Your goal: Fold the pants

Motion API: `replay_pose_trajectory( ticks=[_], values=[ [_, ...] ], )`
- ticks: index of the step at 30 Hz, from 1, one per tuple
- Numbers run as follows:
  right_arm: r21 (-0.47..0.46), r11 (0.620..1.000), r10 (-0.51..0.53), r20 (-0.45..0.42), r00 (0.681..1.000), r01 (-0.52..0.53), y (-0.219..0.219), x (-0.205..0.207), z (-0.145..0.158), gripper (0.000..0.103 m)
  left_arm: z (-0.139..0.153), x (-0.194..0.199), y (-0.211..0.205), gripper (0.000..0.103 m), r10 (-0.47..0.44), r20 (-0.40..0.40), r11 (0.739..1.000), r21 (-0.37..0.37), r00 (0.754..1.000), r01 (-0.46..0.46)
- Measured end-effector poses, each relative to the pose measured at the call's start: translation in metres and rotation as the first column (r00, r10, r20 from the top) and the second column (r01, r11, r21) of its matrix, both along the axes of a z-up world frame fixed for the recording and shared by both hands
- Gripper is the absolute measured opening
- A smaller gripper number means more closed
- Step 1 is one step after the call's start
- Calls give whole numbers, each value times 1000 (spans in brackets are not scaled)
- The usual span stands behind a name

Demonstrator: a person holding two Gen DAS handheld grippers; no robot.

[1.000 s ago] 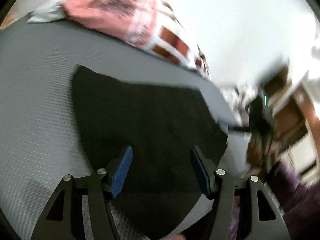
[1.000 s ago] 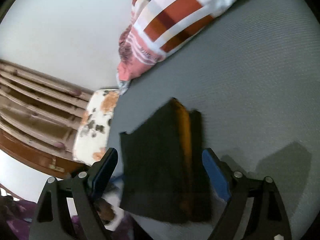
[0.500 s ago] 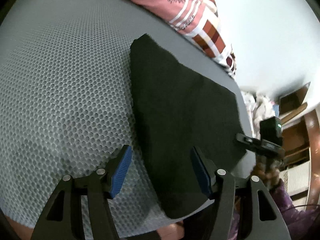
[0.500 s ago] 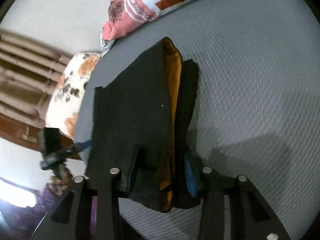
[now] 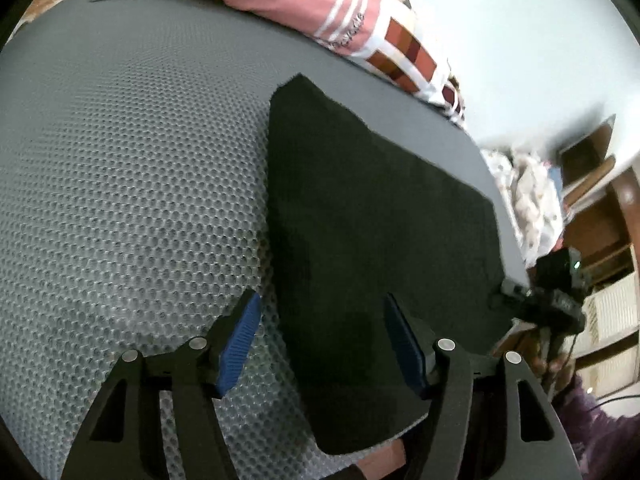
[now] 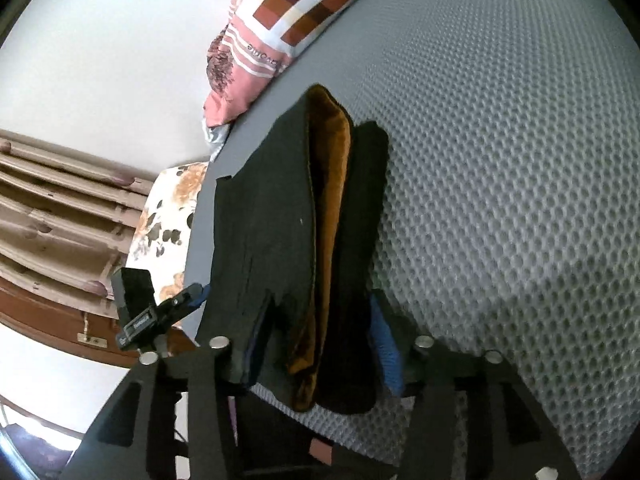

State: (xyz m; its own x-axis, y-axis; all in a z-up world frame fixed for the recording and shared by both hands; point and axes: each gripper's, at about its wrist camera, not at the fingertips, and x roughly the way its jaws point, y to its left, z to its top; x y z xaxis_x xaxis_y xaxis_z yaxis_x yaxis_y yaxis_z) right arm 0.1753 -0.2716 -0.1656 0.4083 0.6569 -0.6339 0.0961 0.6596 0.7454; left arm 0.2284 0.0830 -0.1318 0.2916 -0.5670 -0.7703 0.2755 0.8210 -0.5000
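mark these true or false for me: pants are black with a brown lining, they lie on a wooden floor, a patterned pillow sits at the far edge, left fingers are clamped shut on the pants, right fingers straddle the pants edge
1. The pants are black with a brown lining showing. True.
2. They lie on a wooden floor. False: they lie on a grey mesh mattress.
3. A patterned pillow sits at the far edge. True.
4. The left gripper has its fingers clamped shut on the pants. False: its fingers stand apart over the cloth.
5. The right gripper has its fingers either side of the pants' near edge. True; its jaws have just been opening.
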Motion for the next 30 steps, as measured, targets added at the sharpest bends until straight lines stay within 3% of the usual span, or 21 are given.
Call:
replay_pose_trajectory(
  ticks=[5,9,11,20,30],
  values=[
    [-64,998,16,50,999,-13,20,8,4,57,3,-10,-9,67,10,88,988,151,996,-23],
    [-158,987,15,90,996,-1,36,3,10,59,1,-21,-27,78,-26,182,944,329,983,-36],
    [-162,987,-3,100,995,20,37,2,10,58,2,-27,-32,78,-46,221,929,369,974,-40],
    [-249,967,-17,135,991,51,51,-2,13,59,5,-33,-35,80,-65,273,894,443,960,-66],
    [-296,954,-8,150,989,53,64,-4,17,70,8,-37,-48,80,-93,322,862,500,942,-86]
  ],
)
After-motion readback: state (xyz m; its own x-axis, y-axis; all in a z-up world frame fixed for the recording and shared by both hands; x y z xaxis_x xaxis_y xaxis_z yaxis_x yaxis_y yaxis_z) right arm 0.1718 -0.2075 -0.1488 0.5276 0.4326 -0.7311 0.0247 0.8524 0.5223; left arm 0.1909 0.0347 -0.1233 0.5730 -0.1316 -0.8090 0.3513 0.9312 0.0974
